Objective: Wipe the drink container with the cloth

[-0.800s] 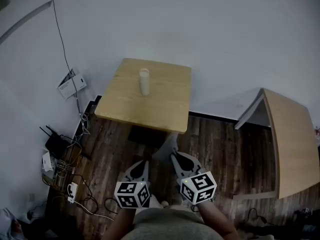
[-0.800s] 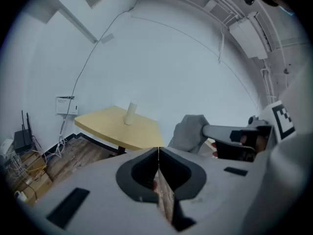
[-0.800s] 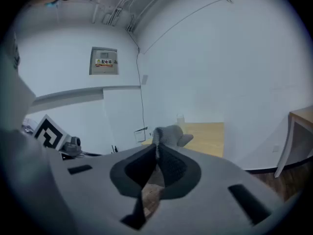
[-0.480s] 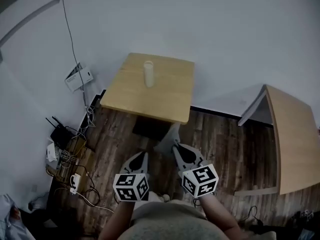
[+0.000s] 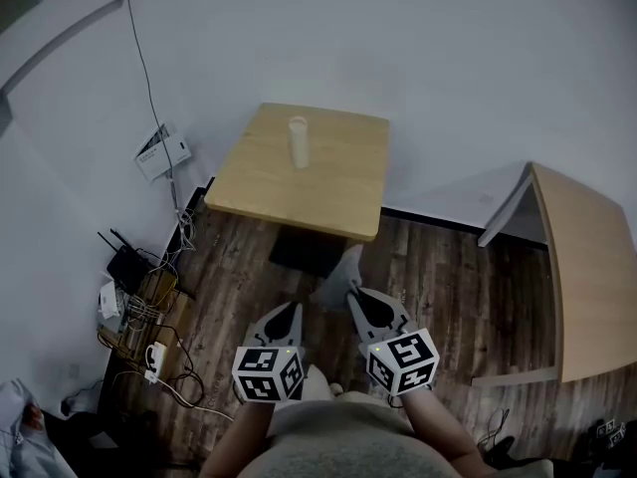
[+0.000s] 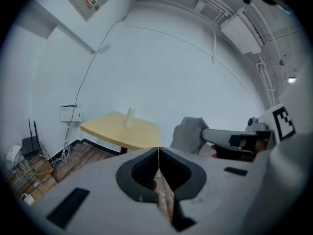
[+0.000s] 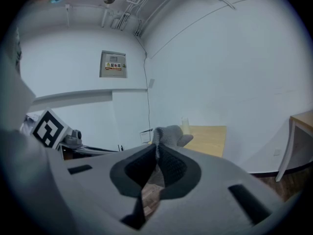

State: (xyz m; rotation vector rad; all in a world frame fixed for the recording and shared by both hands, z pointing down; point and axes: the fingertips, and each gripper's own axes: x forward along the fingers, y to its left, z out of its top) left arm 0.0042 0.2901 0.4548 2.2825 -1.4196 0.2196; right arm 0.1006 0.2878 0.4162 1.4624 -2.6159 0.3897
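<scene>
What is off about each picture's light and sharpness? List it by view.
Head view: dim, flat light, no glare; the cup on the table is small yet clear. Left gripper view: wide lens bends the wall, corners go black. Right gripper view: same bend and black corners; the cloth in the jaws looks soft.

The drink container (image 5: 298,141) on the worktop (image 5: 338,192) is way too small in my head view to make out any lid or label. The cloth (image 7: 168,133) in my right tool (image 7: 156,147) is partly buried between the jaws. The side table (image 5: 592,267) gets cut off at the right edge, and the cable pile (image 5: 134,307) is just a tangle.
</scene>
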